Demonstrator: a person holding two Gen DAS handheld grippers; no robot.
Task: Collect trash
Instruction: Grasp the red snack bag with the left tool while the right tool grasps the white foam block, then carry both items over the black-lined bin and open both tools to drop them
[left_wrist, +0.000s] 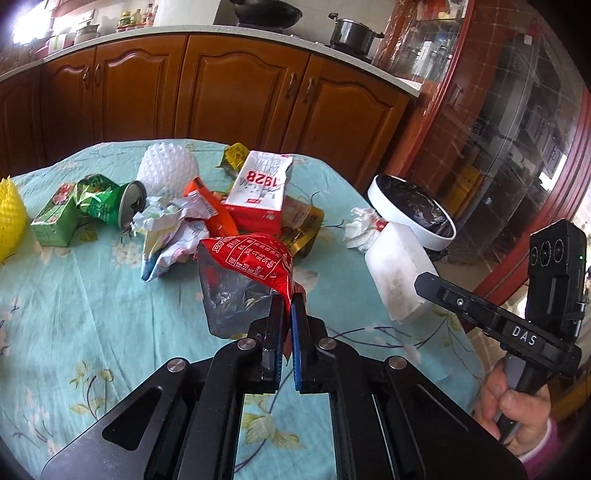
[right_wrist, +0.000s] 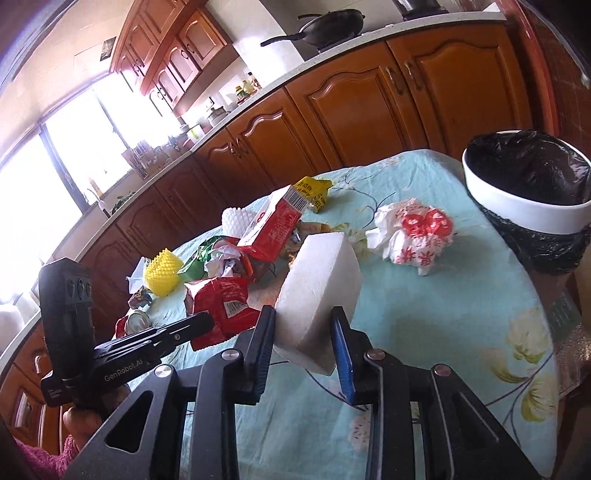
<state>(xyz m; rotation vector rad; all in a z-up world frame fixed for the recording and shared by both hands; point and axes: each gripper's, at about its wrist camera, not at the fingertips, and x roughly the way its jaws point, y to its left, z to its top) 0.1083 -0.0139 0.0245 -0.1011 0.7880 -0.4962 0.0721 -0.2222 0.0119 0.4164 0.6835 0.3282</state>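
Carrying two pieces: left gripper (left_wrist: 288, 306) clenched on red snack bag (left_wrist: 245, 258), right gripper (right_wrist: 304, 325) clamping white foam block (right_wrist: 319, 280). Advise lifting clear of table (right_wrist: 424, 325), releasing over lined bin (right_wrist: 528, 206) at right edge.

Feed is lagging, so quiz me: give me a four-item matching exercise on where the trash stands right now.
Things:
1. red snack bag
2. white foam block
3. green can
4. crumpled tissue

States:
A. loose on the cloth near the bin
B. between the right jaws
C. pinched in the left jaws
D. lying on its side in the pile

Pairs: 1-C, 2-B, 3-D, 4-A
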